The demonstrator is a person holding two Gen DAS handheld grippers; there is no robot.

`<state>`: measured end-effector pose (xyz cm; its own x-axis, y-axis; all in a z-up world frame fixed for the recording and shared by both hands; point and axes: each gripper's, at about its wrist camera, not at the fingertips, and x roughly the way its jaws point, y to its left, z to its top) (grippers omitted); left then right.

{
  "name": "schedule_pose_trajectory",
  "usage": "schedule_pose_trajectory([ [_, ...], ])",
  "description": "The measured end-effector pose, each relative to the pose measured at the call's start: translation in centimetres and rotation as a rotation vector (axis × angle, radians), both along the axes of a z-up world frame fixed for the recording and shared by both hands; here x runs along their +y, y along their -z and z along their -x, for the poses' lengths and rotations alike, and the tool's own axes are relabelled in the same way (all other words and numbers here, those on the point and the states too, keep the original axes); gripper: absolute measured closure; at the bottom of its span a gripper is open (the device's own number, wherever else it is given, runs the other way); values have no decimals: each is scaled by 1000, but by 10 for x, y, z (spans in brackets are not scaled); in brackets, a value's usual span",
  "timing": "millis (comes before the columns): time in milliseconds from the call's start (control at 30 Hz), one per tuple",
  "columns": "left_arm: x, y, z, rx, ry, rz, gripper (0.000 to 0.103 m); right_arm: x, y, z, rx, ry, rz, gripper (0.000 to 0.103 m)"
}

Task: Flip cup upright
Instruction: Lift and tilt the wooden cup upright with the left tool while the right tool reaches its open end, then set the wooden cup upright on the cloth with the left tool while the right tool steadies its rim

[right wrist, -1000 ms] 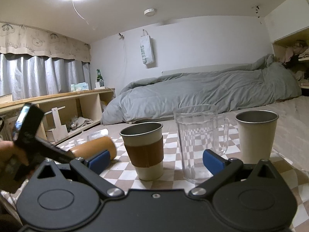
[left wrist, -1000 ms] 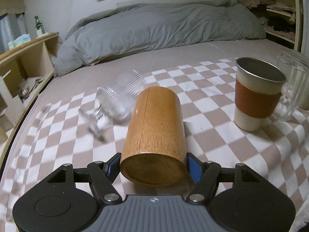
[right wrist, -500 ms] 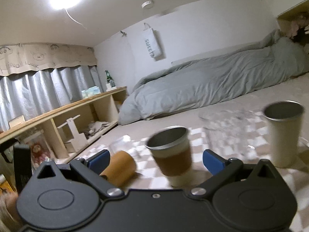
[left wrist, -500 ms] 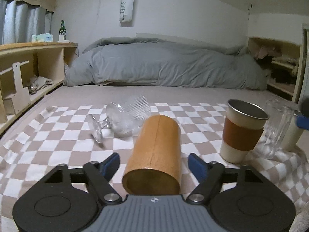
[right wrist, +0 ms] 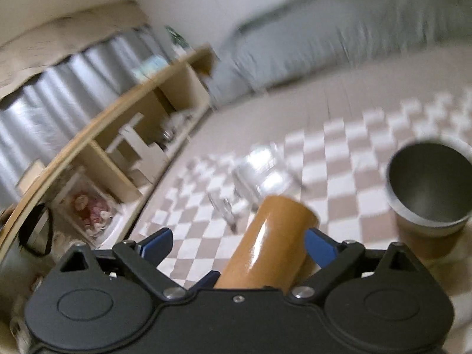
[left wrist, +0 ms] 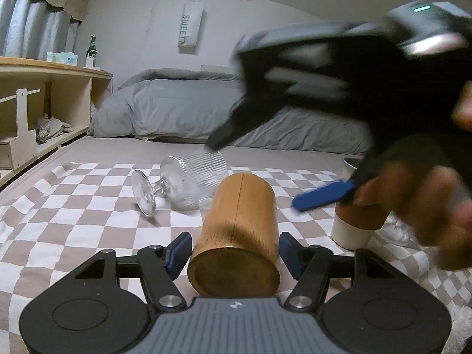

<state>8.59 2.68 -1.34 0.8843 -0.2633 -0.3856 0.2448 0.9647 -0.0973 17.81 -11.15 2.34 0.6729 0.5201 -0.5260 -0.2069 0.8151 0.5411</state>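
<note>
A wooden cup (left wrist: 239, 236) lies on its side on the checkered cloth, its base toward my left gripper (left wrist: 234, 250). The left jaws stand open on either side of the base, with small gaps. In the right wrist view the same cup (right wrist: 271, 242) lies between my open right gripper (right wrist: 239, 244) fingers, seen from above and blurred. The right gripper (left wrist: 324, 112) shows in the left wrist view above and right of the cup, blurred, with one blue finger (left wrist: 321, 197) near the cup's far end.
A ribbed stemmed glass (left wrist: 183, 183) lies on its side just beyond the wooden cup. A metal cup with a brown sleeve (right wrist: 427, 194) stands upright to the right. A wooden shelf (left wrist: 44, 103) runs along the left. A grey duvet (left wrist: 191, 109) lies behind.
My right gripper has swung left and down over the wooden cup, straddling it with open fingers. My left gripper stays open at the cup's base, slightly closer around it.
</note>
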Motion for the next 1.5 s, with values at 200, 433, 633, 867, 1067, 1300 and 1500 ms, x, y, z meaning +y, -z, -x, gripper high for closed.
schedule_pose_trajectory([
  [200,7,2,1,1,15,17,38,15,30,-45,288,178,-12,7],
  [433,9,4,4,-8,23,13,38,18,42,-72,341,183,-13,9],
  [633,4,6,10,-34,34,-26,37,12,46,-82,353,129,-5,30],
  [867,-5,8,9,-60,75,-40,38,2,25,-64,200,37,23,31],
  [1067,-13,14,-12,-70,105,-28,39,0,-10,-28,-52,-18,177,31],
  [1300,-36,23,-29,-57,149,-16,39,-2,-17,1,-210,-26,365,31],
  [1500,-42,31,-35,-58,165,-11,39,-10,-15,10,-264,-23,442,31],
])
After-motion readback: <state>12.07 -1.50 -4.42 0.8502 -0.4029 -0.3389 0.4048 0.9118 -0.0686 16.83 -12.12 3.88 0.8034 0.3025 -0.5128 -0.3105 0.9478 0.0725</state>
